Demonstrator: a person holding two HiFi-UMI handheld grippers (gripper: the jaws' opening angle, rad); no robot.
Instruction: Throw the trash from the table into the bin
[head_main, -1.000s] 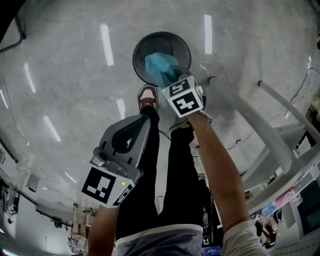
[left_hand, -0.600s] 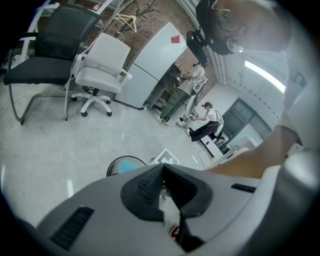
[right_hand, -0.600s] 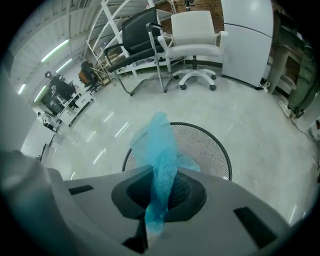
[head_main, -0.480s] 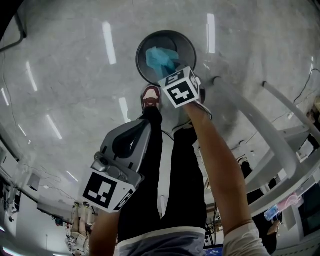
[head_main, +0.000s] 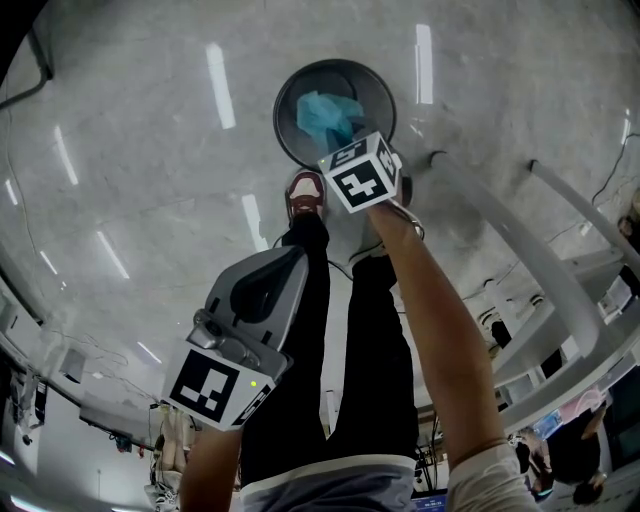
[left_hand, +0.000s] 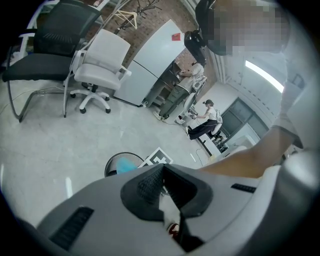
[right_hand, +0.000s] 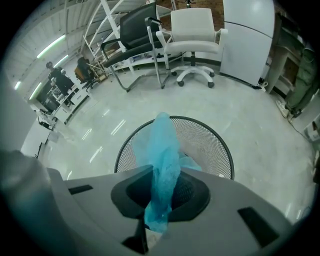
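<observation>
Masking bin (right_hand: 212, 145) rim: blue trash (right_hand: 162, 165), perhaps plastic.

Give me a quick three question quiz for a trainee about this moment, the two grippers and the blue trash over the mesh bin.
1. True or false: the left gripper is holding a piece of trash.
2. Pick one: what is clamped between the jaws of the right gripper?
A. a white cup
B. a blue piece of trash
C. a green bottle
3. Fill in the blank: the right gripper hangs over the round black mesh ____ on the floor.

Key
1. False: its jaws are shut with nothing between them.
2. B
3. bin
</observation>
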